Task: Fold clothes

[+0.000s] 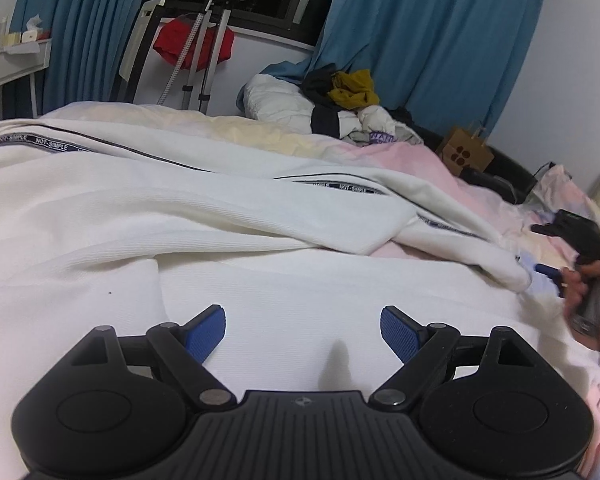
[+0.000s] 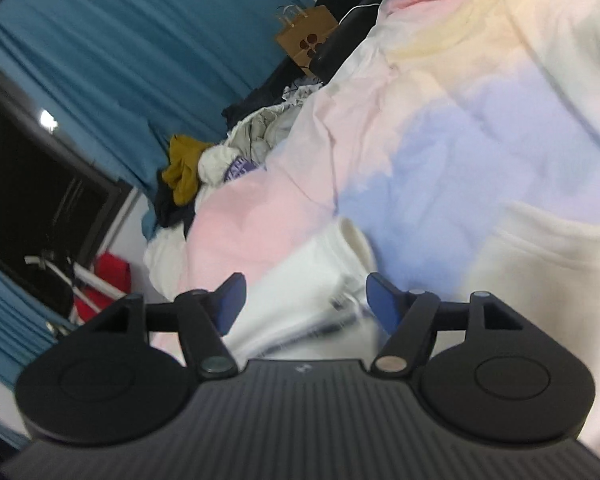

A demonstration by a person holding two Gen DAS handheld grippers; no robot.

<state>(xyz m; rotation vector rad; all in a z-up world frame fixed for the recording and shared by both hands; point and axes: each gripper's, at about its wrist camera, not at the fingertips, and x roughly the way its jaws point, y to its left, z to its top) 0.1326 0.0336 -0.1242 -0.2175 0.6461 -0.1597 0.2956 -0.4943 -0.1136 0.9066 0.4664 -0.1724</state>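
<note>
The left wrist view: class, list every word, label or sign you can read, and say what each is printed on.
"NOT-SIMPLE": repeated along the dark trim tape of the white garment.
Tape on the sleeve: same style of lettering, too blurred to read.
Purple print on a garment in the pile: large letters, not readable for certain.
Brown paper bag: dark dot emblem, no words.

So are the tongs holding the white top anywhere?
No. Both tongs are open: the left tongs hover over the white top, and the sleeve lies loose between the right tongs.
</note>
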